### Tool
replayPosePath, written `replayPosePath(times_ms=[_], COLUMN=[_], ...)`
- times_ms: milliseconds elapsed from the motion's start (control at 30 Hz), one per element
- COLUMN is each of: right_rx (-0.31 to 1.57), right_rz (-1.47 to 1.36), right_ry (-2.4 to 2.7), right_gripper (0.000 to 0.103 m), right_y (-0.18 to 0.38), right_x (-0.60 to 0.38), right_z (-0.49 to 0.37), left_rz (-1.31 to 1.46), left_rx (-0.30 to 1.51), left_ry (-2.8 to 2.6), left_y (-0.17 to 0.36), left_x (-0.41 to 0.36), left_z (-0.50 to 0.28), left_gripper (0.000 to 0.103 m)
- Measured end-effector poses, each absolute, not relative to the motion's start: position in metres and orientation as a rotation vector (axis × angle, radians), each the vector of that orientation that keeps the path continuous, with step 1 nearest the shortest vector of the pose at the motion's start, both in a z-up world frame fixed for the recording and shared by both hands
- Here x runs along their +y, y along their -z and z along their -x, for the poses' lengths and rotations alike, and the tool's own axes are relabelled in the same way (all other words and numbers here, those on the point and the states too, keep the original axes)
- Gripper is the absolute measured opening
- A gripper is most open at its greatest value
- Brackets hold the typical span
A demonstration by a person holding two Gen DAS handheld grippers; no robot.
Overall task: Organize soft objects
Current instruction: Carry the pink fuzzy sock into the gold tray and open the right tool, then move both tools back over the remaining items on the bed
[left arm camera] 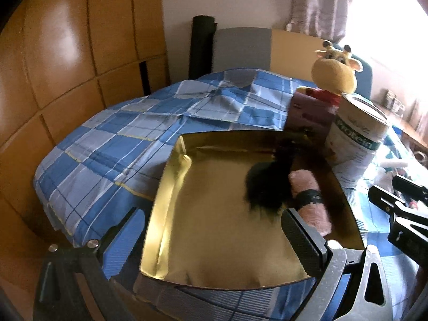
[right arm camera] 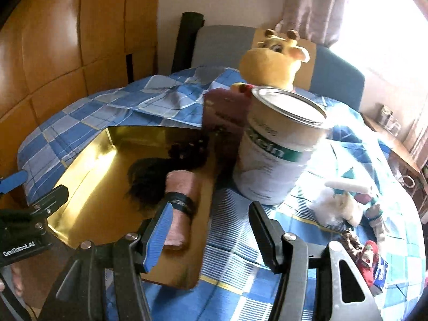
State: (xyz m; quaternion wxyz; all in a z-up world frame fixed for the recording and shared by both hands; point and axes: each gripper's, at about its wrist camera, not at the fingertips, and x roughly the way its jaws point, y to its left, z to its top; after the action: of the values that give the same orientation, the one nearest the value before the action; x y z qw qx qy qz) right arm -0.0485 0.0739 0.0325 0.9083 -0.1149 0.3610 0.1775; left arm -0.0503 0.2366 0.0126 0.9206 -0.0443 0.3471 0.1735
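A shiny gold tray (left arm camera: 171, 214) (right arm camera: 88, 176) lies on the blue checked cloth. In it lie a black furry item (left arm camera: 267, 184) (right arm camera: 147, 182) and a rolled pink towel with a black band (left arm camera: 310, 200) (right arm camera: 182, 203). My left gripper (left arm camera: 211, 230) is open and empty over the tray's near side. My right gripper (right arm camera: 211, 230) is open and empty over the tray's right edge, near the towel. A white plush toy (right arm camera: 339, 206) and a small red toy (right arm camera: 369, 259) lie on the cloth to the right. A giraffe plush (left arm camera: 334, 72) (right arm camera: 275, 58) stands at the back.
A tall protein tin (left arm camera: 358, 139) (right arm camera: 278, 144) stands right of the tray, with a pink box (left arm camera: 307, 115) (right arm camera: 224, 115) behind it. A chair back (left arm camera: 240, 48) and a black roll (left arm camera: 200, 45) stand beyond the table. A wooden cabinet (left arm camera: 67, 67) fills the left.
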Motion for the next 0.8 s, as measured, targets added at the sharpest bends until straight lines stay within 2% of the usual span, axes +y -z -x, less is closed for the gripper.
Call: replayPosePath(times_ms=[500, 800], right_rx=[0.753, 0.808], right_rz=[0.217, 0.167], right_ry=[-0.241, -0.061], right_gripper=[0.06, 0.06], right_y=[-0.026, -0.022], right_x=[0.004, -0.098], right_z=[0.039, 0.011], left_rz=[-0.008, -0.093], left_rx=[0.721, 0.718], left_ry=[-0.144, 0.026], left_y=[-0.026, -0.031], left_x=[0.162, 0.102], left_z=[0.03, 0.016], left_gripper=[0.103, 0.103])
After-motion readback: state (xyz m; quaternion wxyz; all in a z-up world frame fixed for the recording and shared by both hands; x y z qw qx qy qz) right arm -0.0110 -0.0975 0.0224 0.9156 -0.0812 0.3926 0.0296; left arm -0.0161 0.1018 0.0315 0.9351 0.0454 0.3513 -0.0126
